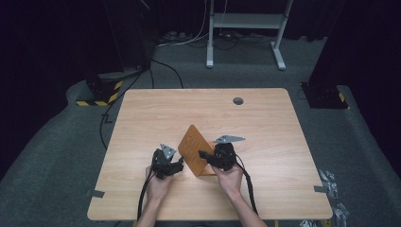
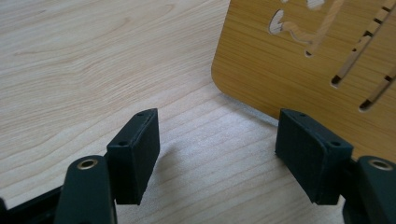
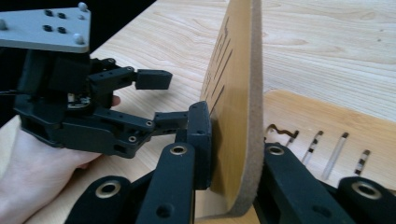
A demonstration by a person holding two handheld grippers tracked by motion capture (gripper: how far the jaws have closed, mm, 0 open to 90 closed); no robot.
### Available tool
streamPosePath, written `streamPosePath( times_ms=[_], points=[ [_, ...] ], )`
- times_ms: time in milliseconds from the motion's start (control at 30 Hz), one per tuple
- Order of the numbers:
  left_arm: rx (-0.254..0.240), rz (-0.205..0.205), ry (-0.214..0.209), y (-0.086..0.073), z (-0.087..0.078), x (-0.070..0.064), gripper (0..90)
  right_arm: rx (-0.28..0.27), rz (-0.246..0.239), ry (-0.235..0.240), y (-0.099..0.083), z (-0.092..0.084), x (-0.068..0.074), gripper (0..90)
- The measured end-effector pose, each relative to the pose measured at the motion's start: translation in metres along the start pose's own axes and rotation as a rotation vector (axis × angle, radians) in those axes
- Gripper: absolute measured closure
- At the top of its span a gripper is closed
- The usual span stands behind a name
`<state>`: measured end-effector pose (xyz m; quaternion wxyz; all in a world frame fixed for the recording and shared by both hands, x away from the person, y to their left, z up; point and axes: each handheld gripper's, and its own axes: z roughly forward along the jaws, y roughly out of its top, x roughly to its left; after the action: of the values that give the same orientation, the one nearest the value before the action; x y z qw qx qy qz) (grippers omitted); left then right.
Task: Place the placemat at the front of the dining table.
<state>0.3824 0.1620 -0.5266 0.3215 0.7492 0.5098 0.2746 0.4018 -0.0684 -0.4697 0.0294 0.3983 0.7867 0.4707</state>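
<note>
Light wood-grain tabletop [image 1: 156, 113] with rounded corners and a round grey grommet [image 1: 238, 100] at upper centre of the high view; grey tape bits on its left and right edges. Room is dark, grey carpet floor [image 1: 47, 156], white frame legs [image 1: 279, 47] at top centre, loose cables [image 1: 189, 40] near them, yellow-black striped bases [image 1: 101, 92] at upper left of the tabletop. Orange-brown board [image 1: 193, 147] sits at lower centre of the high view, tilted up on edge; flat, thin, rounded corners, fine straight grain on the face, cut-through slots and a wavy cutout, cork-like rough edge in the right gripper view. A second slotted panel [image 3: 327, 135] lies flat at right of that view, same wood. Right hand-held gripper [image 1: 208, 156] is clamped on the board, black pads pressed on both faces near its lower edge; jaws matte black plastic with brass-coloured pivots. Left hand-held gripper [image 1: 176, 165] sits just left of the board, jaws apart with nothing between them, bare tabletop under them; the board's corner is near its right-side pad [image 2: 310, 151] in the left gripper view, touching or not, cannot tell. Grey three-cornered plates top both.
</note>
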Motion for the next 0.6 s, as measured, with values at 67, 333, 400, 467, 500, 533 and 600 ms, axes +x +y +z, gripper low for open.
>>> streamPosePath(
  times_ms=[67, 333, 400, 467, 500, 533, 600],
  points=[
    [0.000, -0.033, -0.004, 0.000, 0.000, 0.002, 29.7, -0.001, 0.007, 0.026, 0.001, 0.000, 0.002, 83.7],
    [0.010, -0.041, 0.002, 0.000, 0.000, 0.004, 30.1, -0.007, 0.001, 0.034, 0.005, -0.004, 0.005, 86.2],
    [0.010, -0.039, 0.001, 0.000, 0.000, 0.005, 30.0, -0.014, 0.000, 0.034, 0.005, -0.006, 0.004, 86.2],
    [0.011, -0.043, -0.001, 0.000, 0.000, 0.005, 30.1, -0.011, 0.004, 0.038, 0.006, -0.007, 0.004, 86.3],
    [0.011, -0.043, -0.002, 0.000, 0.000, 0.005, 30.2, -0.012, 0.003, 0.038, 0.007, -0.008, 0.005, 86.3],
    [0.010, -0.042, -0.003, 0.000, 0.000, 0.005, 30.5, -0.022, -0.005, 0.034, 0.007, -0.010, 0.005, 86.3],
    [0.011, -0.043, -0.005, 0.000, 0.000, 0.005, 30.6, -0.020, -0.006, 0.033, 0.007, -0.010, 0.005, 86.3]
  ],
)
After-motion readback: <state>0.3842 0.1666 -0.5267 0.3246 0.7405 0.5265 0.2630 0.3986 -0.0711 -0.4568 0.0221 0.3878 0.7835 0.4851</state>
